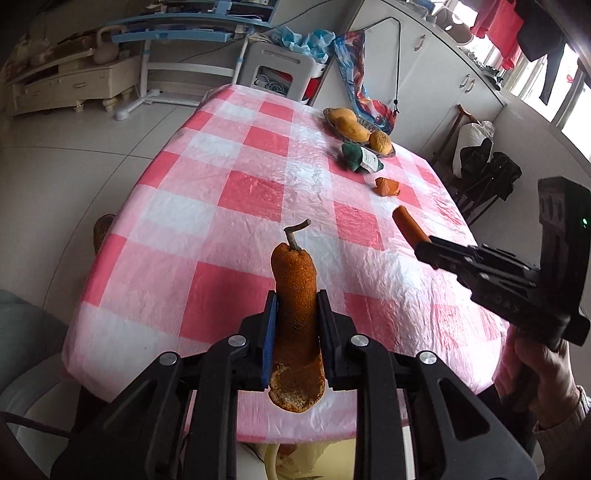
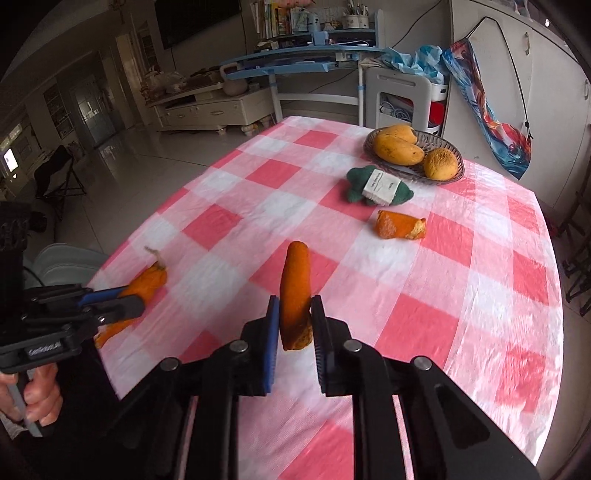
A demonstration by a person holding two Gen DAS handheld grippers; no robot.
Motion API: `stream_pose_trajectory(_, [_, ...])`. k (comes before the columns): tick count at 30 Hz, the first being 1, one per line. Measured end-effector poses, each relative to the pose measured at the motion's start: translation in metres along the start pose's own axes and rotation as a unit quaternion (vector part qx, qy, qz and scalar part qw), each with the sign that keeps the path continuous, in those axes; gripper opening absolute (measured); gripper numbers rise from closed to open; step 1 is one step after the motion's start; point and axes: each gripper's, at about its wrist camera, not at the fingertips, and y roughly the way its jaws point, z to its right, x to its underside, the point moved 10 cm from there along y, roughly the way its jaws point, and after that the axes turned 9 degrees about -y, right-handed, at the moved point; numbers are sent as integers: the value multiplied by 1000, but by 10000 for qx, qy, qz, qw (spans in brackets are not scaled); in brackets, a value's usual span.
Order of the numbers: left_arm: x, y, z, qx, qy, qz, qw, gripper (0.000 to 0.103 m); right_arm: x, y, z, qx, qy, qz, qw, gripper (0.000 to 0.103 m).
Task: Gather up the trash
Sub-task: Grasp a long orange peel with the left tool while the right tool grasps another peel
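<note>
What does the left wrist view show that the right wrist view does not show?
Only the left wrist view shows the clothes hanging by the window, the right hand on its grip, and the pale bag below the table edge.

Only the right wrist view shows the dark screen on the far wall and the left hand.

Both show the checked tablecloth, the basket of fruit, the green cloth, one loose peel, the left gripper shut on a stemmed peel, and the right gripper shut on a peel strip.
</note>
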Motion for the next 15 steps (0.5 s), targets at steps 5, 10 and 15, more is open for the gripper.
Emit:
stream_pose_trajectory(5, [15,-25,7,54,94,97,9999,20,33,-36,-46,-370,-10,-16,9993,18])
stream_pose_trajectory(10, [32,-48,14,116,204,167,9996,20,72,-55,-88,-618,-108,-246,9977,18])
stream_pose_trajectory(15, [47,-69,19,155,313,232,9991,20,115,-58,-116,-652,-291,-619,9955,18])
